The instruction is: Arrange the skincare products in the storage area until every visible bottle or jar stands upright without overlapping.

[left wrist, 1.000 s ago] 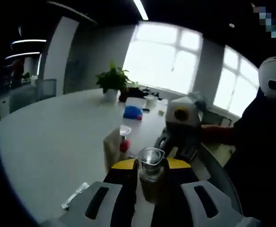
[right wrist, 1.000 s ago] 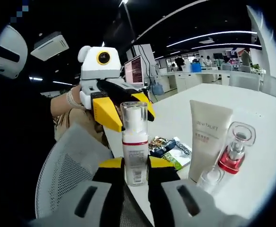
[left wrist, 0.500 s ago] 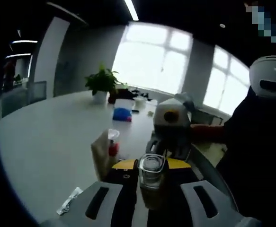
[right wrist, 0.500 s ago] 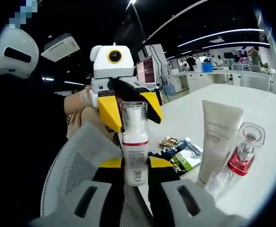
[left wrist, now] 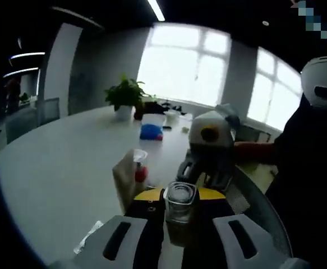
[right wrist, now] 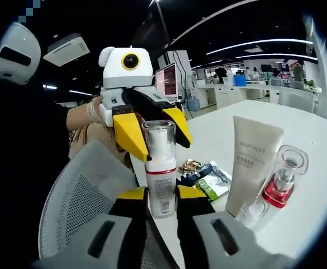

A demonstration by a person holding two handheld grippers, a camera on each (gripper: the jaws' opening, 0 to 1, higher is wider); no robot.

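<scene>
- R gripper view: right gripper (right wrist: 162, 203) jaws at 6 o'clock, clamped on lower body of pump bottle (right wrist: 160, 168) – clear cap, white body, red band, upright, above table edge
- Left gripper (right wrist: 152, 131) comes in from 10 o'clock, yellow-tipped jaws straddling the bottle's clear cap; can't tell if touching the cap
- White tube (right wrist: 249, 162) stands upright at 3 o'clock of bottle, near it on white table (right wrist: 314, 185)
- Red-collar clear-cap bottle (right wrist: 281, 179) just beside tube, farther toward 3 o'clock; small clear-cap bottle (right wrist: 253, 212) at tube's foot
- Snack packets (right wrist: 205, 176) lie flat betw pump bottle and tube
- Mesh chair back (right wrist: 79, 196) at 8 o'clock
- L gripper view: clear cap seen end-on betw own jaws at 6 o'clock; right gripper (left wrist: 208, 162) just beyond it
- Potted plant (left wrist: 127, 95) at 11 o'clock, far across table
</scene>
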